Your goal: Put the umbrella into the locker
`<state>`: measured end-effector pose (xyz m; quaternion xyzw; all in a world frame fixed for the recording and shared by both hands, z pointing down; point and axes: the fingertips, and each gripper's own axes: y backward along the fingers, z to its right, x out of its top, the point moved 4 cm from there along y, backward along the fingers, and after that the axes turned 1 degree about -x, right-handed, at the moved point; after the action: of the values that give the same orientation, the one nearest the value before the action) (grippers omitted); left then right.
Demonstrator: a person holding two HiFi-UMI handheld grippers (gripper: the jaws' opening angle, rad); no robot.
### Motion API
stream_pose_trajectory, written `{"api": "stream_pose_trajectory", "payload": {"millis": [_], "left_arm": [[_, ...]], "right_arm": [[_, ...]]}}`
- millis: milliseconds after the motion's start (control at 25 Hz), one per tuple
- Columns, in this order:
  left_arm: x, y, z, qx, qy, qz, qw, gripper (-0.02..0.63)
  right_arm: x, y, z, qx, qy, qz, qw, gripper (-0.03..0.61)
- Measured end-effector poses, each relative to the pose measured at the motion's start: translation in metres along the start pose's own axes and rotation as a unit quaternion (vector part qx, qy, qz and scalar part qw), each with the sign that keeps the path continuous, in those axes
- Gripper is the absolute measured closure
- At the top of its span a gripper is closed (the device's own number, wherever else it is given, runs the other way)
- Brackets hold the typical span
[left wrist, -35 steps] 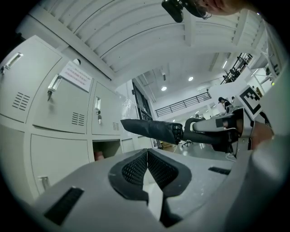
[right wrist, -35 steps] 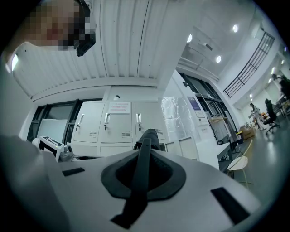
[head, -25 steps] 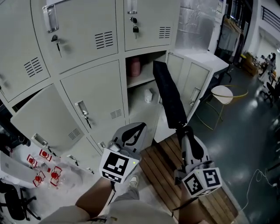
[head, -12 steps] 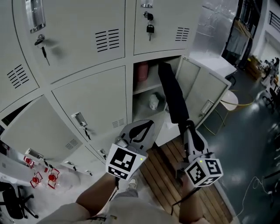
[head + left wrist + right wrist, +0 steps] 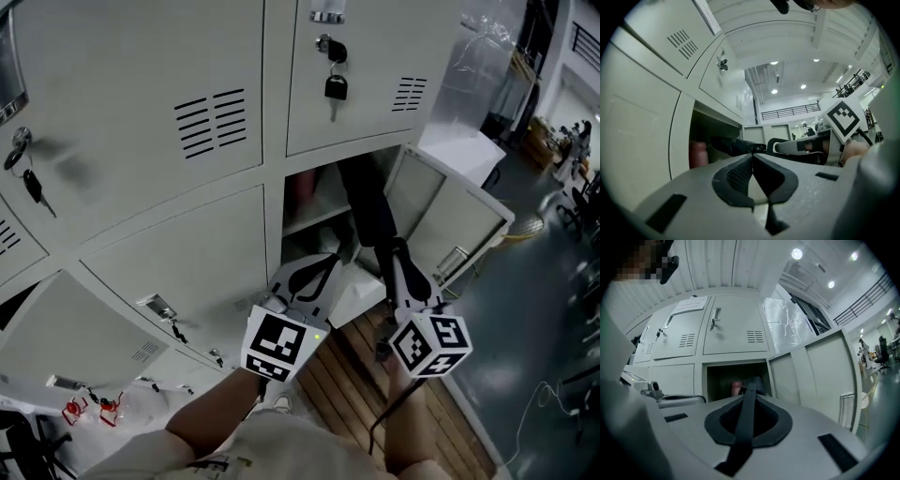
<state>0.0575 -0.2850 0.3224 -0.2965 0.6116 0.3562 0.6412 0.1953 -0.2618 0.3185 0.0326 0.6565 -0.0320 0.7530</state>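
Observation:
The black folded umbrella (image 5: 371, 208) slants up from my right gripper (image 5: 401, 262), which is shut on its lower end. Its far end reaches into the open locker compartment (image 5: 319, 192), above the shelf. In the right gripper view the umbrella (image 5: 747, 411) runs as a dark strip between the jaws toward that compartment (image 5: 736, 376), where a pink bottle (image 5: 736, 387) stands. My left gripper (image 5: 317, 272) hangs shut and empty just below the opening. In the left gripper view its tips (image 5: 753, 156) meet, with the umbrella (image 5: 733, 145) entering beside the pink bottle (image 5: 698, 154).
The compartment's door (image 5: 455, 220) stands swung open to the right. A padlock (image 5: 336, 87) hangs on the locker above; keys (image 5: 31, 185) hang at the far left. A wooden pallet (image 5: 342, 375) lies underfoot. Small red-and-white items (image 5: 89, 410) sit on the floor at lower left.
Both grippers and the head have moved closer to the lockers. The umbrella's far end has gone from in front of the opening to inside the compartment.

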Motion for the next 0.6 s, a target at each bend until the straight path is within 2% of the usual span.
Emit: {"api": "stream_pose_trajectory", "payload": {"millis": [280,600], "left_arm": [[-0.005,-0.033,-0.034,0.034,0.016,0.012,0.9992,0.604],[-0.020,-0.057,-0.043,0.043,0.027,-0.029,0.9983,0.604]], "right_arm": [[0.003,-0.058,0.004,-0.003,0.005,0.000,1.000,0.565],[-0.002,-0.097,0.006,0.002,0.018,-0.021,1.000,0.565]]}}
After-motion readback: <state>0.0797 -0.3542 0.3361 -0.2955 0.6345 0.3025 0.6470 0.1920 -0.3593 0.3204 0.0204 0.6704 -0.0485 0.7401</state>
